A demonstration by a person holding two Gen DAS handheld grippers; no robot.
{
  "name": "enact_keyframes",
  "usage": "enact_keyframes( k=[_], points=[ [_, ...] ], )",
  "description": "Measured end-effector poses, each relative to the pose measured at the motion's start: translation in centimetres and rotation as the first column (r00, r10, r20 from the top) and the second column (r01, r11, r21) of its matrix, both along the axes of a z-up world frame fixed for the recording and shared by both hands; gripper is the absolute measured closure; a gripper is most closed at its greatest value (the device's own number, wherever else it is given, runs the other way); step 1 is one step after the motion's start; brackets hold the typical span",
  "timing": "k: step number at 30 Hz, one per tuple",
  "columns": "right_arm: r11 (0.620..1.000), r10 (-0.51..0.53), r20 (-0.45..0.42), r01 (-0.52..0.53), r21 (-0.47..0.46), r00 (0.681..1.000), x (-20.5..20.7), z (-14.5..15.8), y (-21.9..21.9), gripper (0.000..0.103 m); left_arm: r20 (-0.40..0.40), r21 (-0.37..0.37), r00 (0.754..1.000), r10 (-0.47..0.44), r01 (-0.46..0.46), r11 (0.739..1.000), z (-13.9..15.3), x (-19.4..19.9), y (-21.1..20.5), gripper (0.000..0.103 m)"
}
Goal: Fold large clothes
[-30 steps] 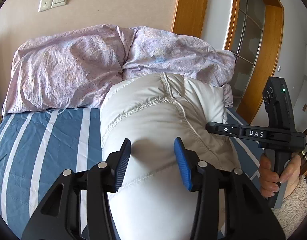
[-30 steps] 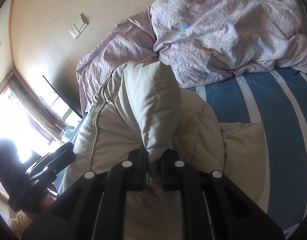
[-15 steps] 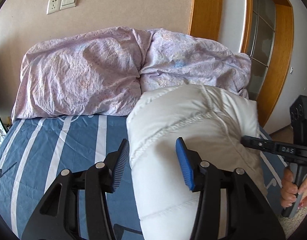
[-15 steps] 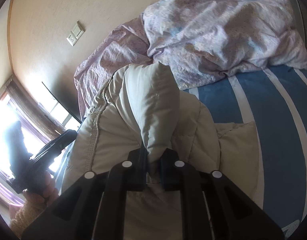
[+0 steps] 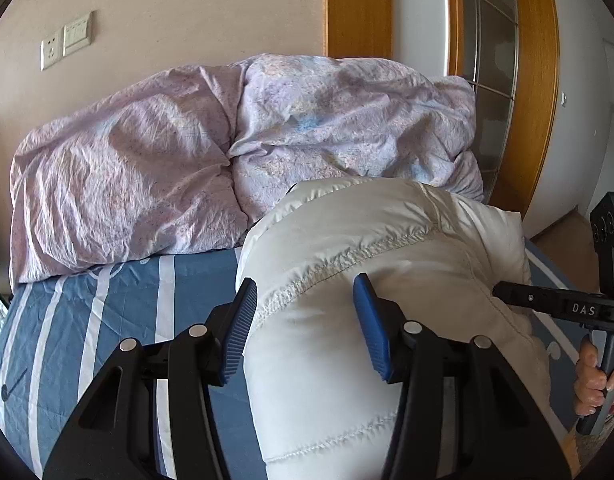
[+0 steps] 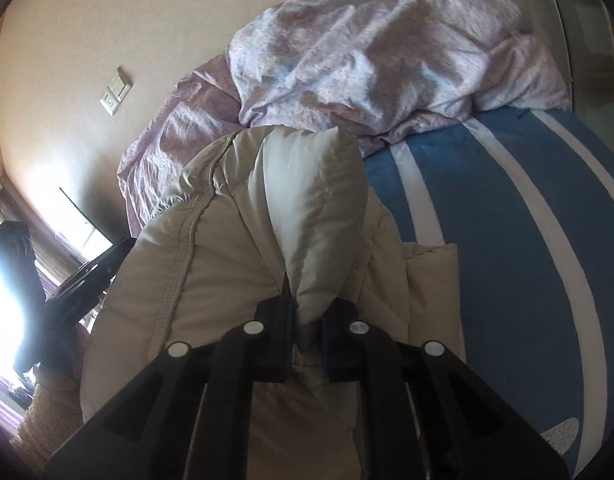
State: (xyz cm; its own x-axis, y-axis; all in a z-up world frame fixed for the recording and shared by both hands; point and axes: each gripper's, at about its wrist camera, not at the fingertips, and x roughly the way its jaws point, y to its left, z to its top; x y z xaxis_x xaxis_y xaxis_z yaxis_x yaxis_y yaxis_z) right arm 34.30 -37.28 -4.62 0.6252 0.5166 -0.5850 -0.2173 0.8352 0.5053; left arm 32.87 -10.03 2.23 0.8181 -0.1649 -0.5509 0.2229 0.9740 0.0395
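Observation:
A puffy white jacket (image 5: 367,232) is bunched in a thick roll over the blue striped bed sheet (image 5: 107,312). My left gripper (image 5: 303,320) has its blue pads pressed on either side of a wide fold of it. In the right wrist view the jacket (image 6: 211,280) looks beige, and my right gripper (image 6: 307,320) is shut on a narrow raised fold. The right gripper (image 5: 507,296) reaches into the jacket's right side in the left wrist view, held by a hand (image 5: 591,380). The left gripper (image 6: 87,276) shows dark at the jacket's left edge.
A crumpled lilac duvet (image 5: 227,152) is piled along the head of the bed against the beige wall, also seen as the duvet (image 6: 387,52). A wooden door frame (image 5: 535,80) stands at the right. A bright window (image 6: 3,280) glares at the left.
Both grippers have shifted across the bed with the jacket. In the left wrist view the jacket has slid rightward, so its left edge now lies at the left pad. The right gripper keeps its hold.

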Motion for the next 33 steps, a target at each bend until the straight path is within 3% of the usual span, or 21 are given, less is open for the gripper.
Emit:
enact_keyframes(
  k=[4, 6, 13, 19, 24, 28, 33],
  points=[
    [1.0, -0.01, 0.017, 0.01, -0.014, 1.0, -0.1, 0.1, 0.1, 0.089, -0.001, 0.059, 1.0, 0.026, -0.026, 0.998, -1.0, 0.0, -1.2, 0.051],
    [0.999, -0.03, 0.028, 0.031, -0.024, 0.999, -0.2, 0.3, 0.1, 0.082, -0.013, 0.077, 0.999, 0.032, -0.031, 0.997, -1.5, 0.1, -1.5, 0.051],
    [0.993, -0.121, 0.103, 0.121, -0.002, 0.987, -1.8, 1.8, -1.3, 0.074, -0.006, 0.101, 0.999, 0.037, -0.036, 0.994, -1.9, -0.3, -2.1, 0.051],
    [0.973, -0.187, 0.229, 0.212, -0.086, 0.955, -3.5, 3.9, -0.3, 0.073, 0.005, 0.118, 0.999, 0.047, -0.047, 0.992, -2.5, -0.6, -2.7, 0.051],
    [0.948, -0.281, 0.33, 0.314, -0.048, 0.901, -5.1, 5.3, -0.9, 0.073, 0.001, 0.121, 0.999, 0.045, -0.045, 0.992, -2.6, -0.5, -2.8, 0.051],
    [0.961, -0.2, 0.316, 0.249, -0.123, 0.927, -4.2, 5.5, 0.9, 0.073, 0.002, 0.116, 0.999, 0.042, -0.042, 0.992, -2.7, -0.5, -2.8, 0.051],
    [0.963, -0.189, 0.254, 0.23, -0.143, 0.949, -2.3, 4.2, 2.1, 0.073, 0.001, 0.112, 0.999, 0.042, -0.042, 0.993, -2.7, -0.5, -2.7, 0.051]
  ],
)
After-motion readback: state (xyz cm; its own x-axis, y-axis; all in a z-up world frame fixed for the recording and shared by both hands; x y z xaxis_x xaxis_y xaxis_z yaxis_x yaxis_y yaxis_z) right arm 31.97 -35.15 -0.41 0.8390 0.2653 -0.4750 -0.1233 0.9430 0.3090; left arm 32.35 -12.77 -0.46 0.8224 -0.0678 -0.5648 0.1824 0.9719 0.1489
